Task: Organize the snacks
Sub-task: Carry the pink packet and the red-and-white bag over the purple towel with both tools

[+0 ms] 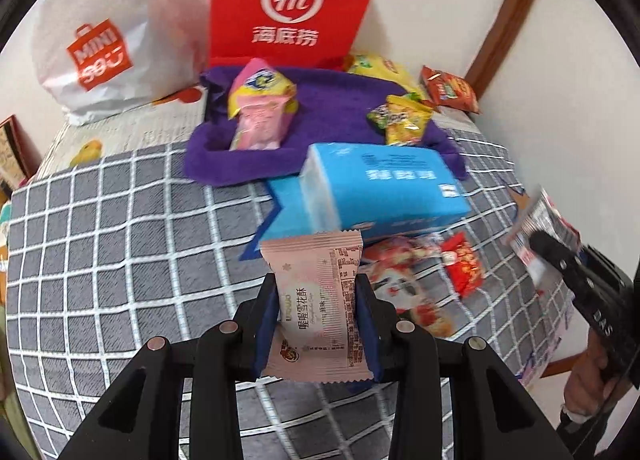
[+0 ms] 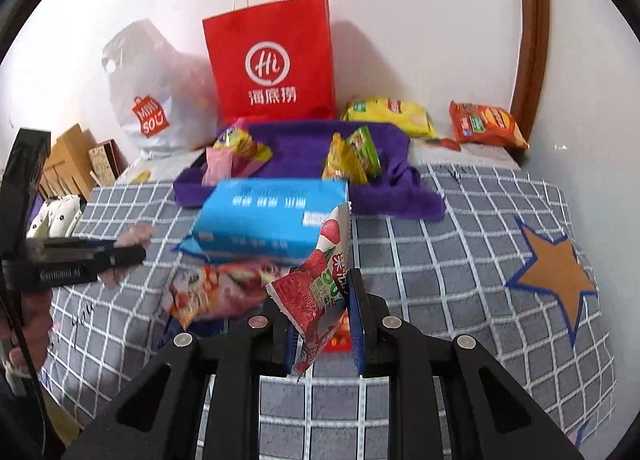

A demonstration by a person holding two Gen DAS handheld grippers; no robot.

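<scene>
My left gripper point(image 1: 316, 300) is shut on a pale pink snack packet point(image 1: 316, 300), held above the grey checked cover point(image 1: 120, 260). My right gripper point(image 2: 320, 312) is shut on a red and white strawberry sachet point(image 2: 320, 280), also lifted off the cover. From the left wrist view the right gripper point(image 1: 532, 244) shows at the right edge with its sachet point(image 1: 540, 216). In the right wrist view the left gripper point(image 2: 120, 252) is at the left with the pink packet point(image 2: 134, 236). Behind lies a purple cloth tray point(image 1: 328, 108) with pink and yellow snacks point(image 1: 260, 108) and green-yellow packets point(image 1: 400, 118).
A blue tissue pack point(image 1: 384, 188) lies between the grippers and the purple tray point(image 2: 288, 144). A large red-pink snack bag point(image 2: 216, 288) and a small red packet point(image 1: 464, 264) lie on the cover. A red paper bag point(image 2: 272, 60), a white bag point(image 2: 156, 100), a yellow bag point(image 2: 388, 112) and an orange bag point(image 2: 484, 124) stand along the wall.
</scene>
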